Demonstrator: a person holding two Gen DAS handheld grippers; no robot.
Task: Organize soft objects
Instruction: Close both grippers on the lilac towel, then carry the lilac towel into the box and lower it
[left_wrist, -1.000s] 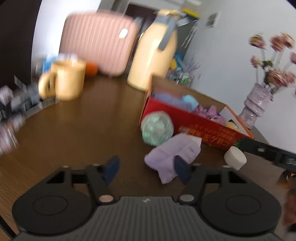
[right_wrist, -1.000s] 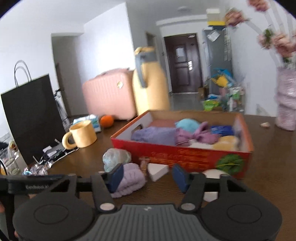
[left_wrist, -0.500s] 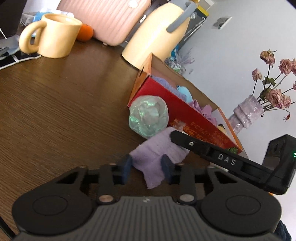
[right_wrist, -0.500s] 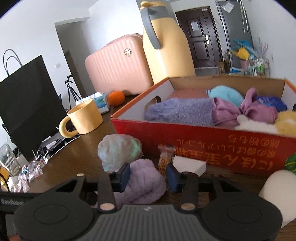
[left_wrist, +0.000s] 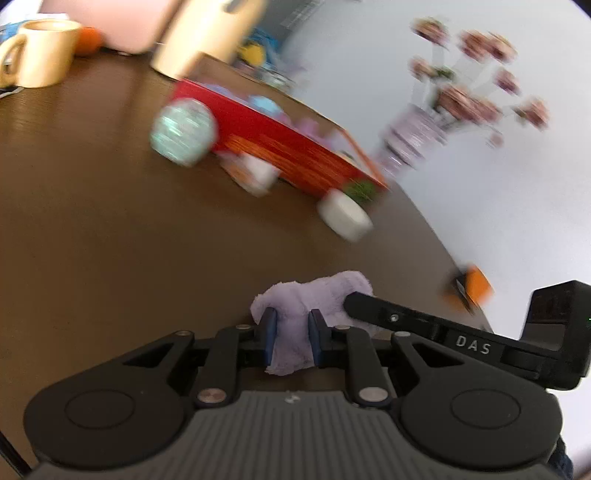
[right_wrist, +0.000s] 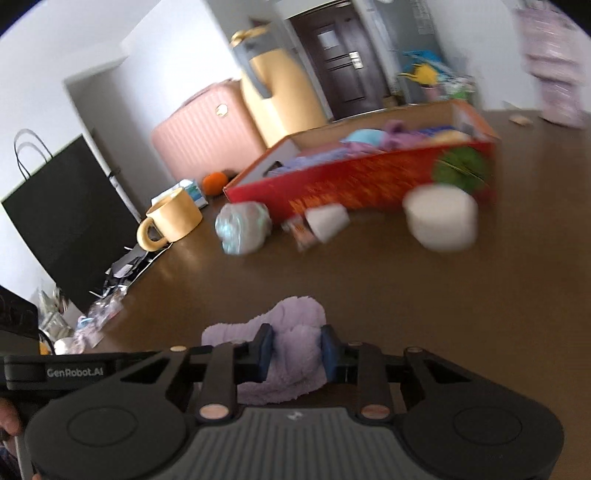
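Left gripper (left_wrist: 291, 336): jaws closed on one end of the lilac cloth (left_wrist: 314, 295), which bunches between and ahead of the pads. Right gripper (right_wrist: 295, 349): jaws closed on the other part of the same lilac cloth (right_wrist: 291, 325); its finger crosses the left view from the right. Both tongs hold the cloth just above the brown table (left_wrist: 110, 229), near its close edge.

Ahead of the tongs, well apart, stands the red box (right_wrist: 369, 177). It already holds several soft items, lilac, blue and yellow among them. Still lying outside, against or just before its front wall: a pale green wrapped ball (right_wrist: 242, 229), a white wedge (right_wrist: 327, 221), a small packet beside it, and a white round puff (right_wrist: 439, 218).

Judgement: task partly done. The cloth looks to be in hand for folding or tidying, then boxing; at least the ball, wedge and puff remain. Both views are motion-blurred, so finer detail is not determinable.

Farther off to the left: a yellow mug (right_wrist: 173, 218).
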